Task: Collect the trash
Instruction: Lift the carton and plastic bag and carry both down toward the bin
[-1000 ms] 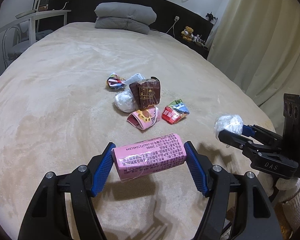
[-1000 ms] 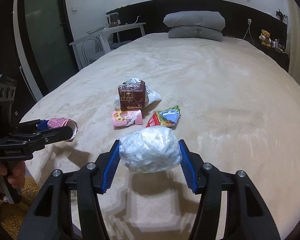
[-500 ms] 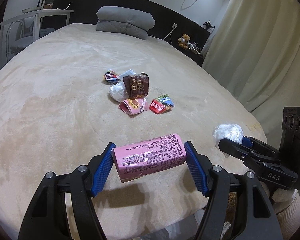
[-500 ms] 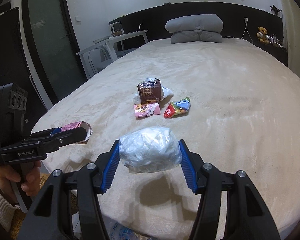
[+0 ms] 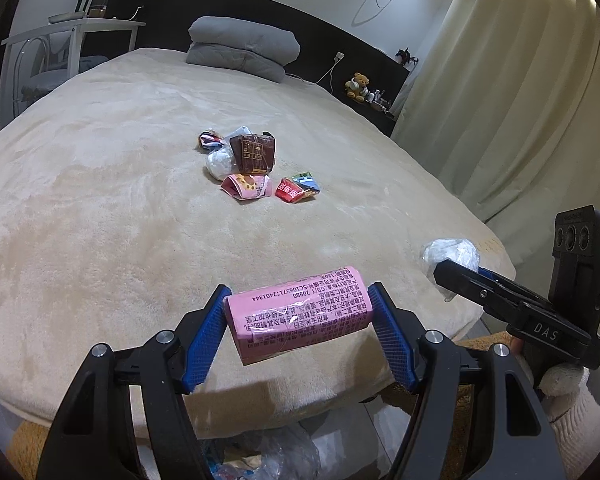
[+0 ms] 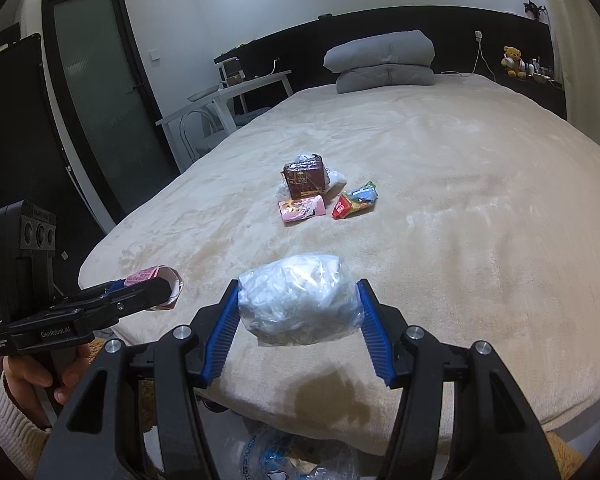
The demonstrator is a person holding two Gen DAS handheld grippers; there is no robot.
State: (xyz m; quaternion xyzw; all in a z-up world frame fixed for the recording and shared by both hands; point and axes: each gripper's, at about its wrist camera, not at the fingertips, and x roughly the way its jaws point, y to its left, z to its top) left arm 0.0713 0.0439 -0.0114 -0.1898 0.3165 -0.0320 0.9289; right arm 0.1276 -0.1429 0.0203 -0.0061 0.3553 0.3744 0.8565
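Observation:
My left gripper (image 5: 298,330) is shut on a pink carton (image 5: 298,314), held crosswise between its blue pads above the foot edge of the bed. In the right wrist view my right gripper (image 6: 298,326) is shut on a crumpled clear plastic bag (image 6: 300,296). Each gripper shows in the other's view: the right gripper (image 5: 456,270) with its bag at the right, the left gripper (image 6: 156,286) with the carton at the left. More trash lies mid-bed: a brown box (image 5: 254,154), a pink wrapper (image 5: 246,186), a red and blue wrapper (image 5: 298,188) and a white wad (image 5: 220,162).
A clear bag of rubbish (image 5: 260,456) sits on the floor below the bed's foot edge (image 5: 300,408), also seen under the right gripper as a plastic bag (image 6: 296,456). Grey pillows (image 5: 242,46) lie at the headboard; a white desk (image 5: 72,28) stands left, curtains (image 5: 512,100) right.
Both grippers have drawn back from the trash pile toward the foot of the bed, each keeping its item. The bed edge and the floor bag have come into view below.

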